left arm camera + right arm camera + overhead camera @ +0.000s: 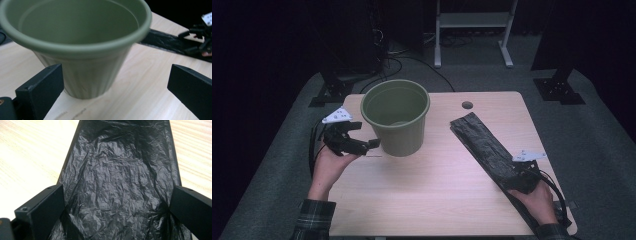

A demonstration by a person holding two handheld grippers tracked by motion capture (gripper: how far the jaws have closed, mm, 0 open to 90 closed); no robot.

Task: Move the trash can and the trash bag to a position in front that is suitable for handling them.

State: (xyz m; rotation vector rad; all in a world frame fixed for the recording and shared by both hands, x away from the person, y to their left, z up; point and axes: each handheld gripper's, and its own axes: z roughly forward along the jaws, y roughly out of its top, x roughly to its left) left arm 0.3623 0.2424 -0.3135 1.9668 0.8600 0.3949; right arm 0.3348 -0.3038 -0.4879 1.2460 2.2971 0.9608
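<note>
An empty olive-green plastic pot (396, 117) stands upright on the wooden table (427, 200), left of centre. My left gripper (366, 135) is open just to the pot's left, near its base; in the left gripper view the pot (80, 50) sits ahead between the spread jaws (115, 92), closer to the left one. A long folded black plastic bag (484, 145) lies diagonally on the table's right side. My right gripper (519, 172) is open over the bag's near end, and the crinkled bag (120, 182) spans the gap between its jaws (117, 215).
A round cable hole (467, 105) sits in the table near the far edge. Behind the table are a white frame (474, 20), cables and black stand feet (559, 90) on grey carpet. Bare tabletop lies between the pot and the bag.
</note>
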